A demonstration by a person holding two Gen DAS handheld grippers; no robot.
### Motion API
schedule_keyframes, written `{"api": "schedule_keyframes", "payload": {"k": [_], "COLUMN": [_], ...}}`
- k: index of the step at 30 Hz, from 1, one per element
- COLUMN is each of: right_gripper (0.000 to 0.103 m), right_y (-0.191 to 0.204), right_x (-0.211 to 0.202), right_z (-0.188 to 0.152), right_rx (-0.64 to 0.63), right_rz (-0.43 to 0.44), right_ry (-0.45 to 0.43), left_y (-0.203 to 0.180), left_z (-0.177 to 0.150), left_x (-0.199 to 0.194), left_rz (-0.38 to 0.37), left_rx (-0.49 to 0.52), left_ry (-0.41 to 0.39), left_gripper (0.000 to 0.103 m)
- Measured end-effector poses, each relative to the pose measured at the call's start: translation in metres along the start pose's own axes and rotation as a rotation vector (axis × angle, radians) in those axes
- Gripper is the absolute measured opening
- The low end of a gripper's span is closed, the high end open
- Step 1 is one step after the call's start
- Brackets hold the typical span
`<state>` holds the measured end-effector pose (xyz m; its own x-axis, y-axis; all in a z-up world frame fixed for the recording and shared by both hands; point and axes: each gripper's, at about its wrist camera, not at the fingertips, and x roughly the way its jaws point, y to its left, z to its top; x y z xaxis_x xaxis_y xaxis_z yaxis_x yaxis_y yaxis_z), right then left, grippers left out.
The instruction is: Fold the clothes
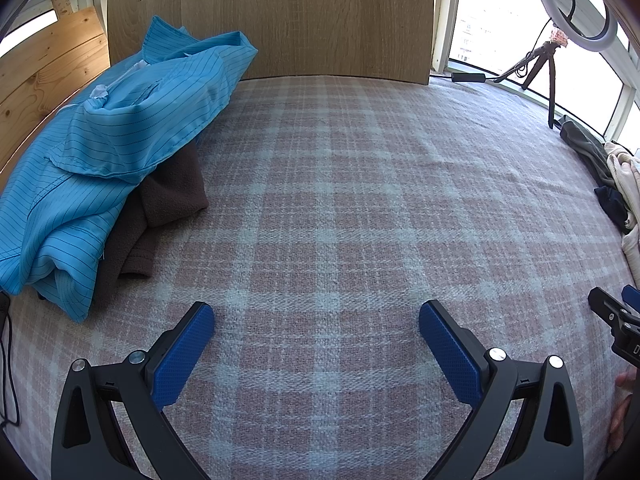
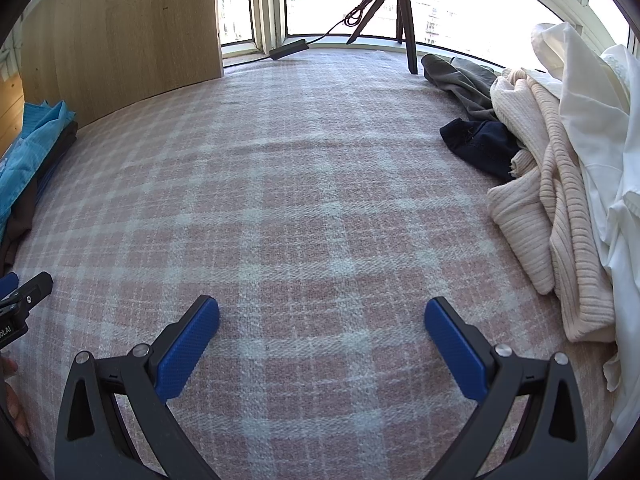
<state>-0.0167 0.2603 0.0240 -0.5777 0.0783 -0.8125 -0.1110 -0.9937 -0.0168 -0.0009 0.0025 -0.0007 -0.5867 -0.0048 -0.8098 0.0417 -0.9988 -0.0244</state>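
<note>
A: Left wrist view first. Any writing?

B: Only a white "D" on the black body of the right gripper (image 1: pixel 614 316), which pokes in at the right edge; the rest is cut off. The left gripper (image 1: pixel 316 320) hovers over the plaid blanket (image 1: pixel 340 200), jaws spread wide, nothing between the blue pads (image 1: pixel 182 360).

A: And the clothes?

B: A blue striped garment (image 1: pixel 120 120) lies heaped at the far left, on top of a brown garment (image 1: pixel 168 196) that is mostly hidden beneath it. At the right edge a pile of clothes (image 1: pixel 616 184) is only partly in frame. A wooden board (image 1: pixel 272 16) stands behind, and a ring light (image 1: pixel 576 4) on a tripod (image 1: pixel 548 68) by the window.

A: Right wrist view?

B: The letters "ot.AI" show on the left gripper (image 2: pixel 24 292) at the left edge, the start cut off. The right gripper (image 2: pixel 322 316) is also wide open and empty over the blanket (image 2: pixel 300 200). To its right, well apart, lie a cream ribbed sweater (image 2: pixel 540 208), a white garment (image 2: pixel 592 128), a navy piece (image 2: pixel 480 144) and a grey one (image 2: pixel 460 76), overlapping so their shapes are hard to make out. The blue garment (image 2: pixel 28 148) shows at the far left, cropped.
</note>
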Motion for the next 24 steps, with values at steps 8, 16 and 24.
{"api": "schedule_keyframes", "payload": {"k": [8,16,24], "right_gripper": [0.103,0.103,0.103], "right_y": [0.0,0.012,0.013], "right_x": [-0.002,-0.061,-0.166], "right_z": [0.001,-0.003,0.004], "right_rx": [0.03,0.076,0.134], "right_rz": [-0.014,0.045,0.026], "right_ry": [0.055,0.04,-0.119], "left_y": [-0.001,0.007,0.035], "left_z": [0.003,0.02,0.048], "left_x": [-0.003,-0.064,-0.145], "left_rz": [0.026,-0.015,-0.063], "left_rx": [0.025,0.083,0.078], "left_ry": [0.028,-0.016,-0.113], "left_gripper": [0.102,0.101,0.101]}}
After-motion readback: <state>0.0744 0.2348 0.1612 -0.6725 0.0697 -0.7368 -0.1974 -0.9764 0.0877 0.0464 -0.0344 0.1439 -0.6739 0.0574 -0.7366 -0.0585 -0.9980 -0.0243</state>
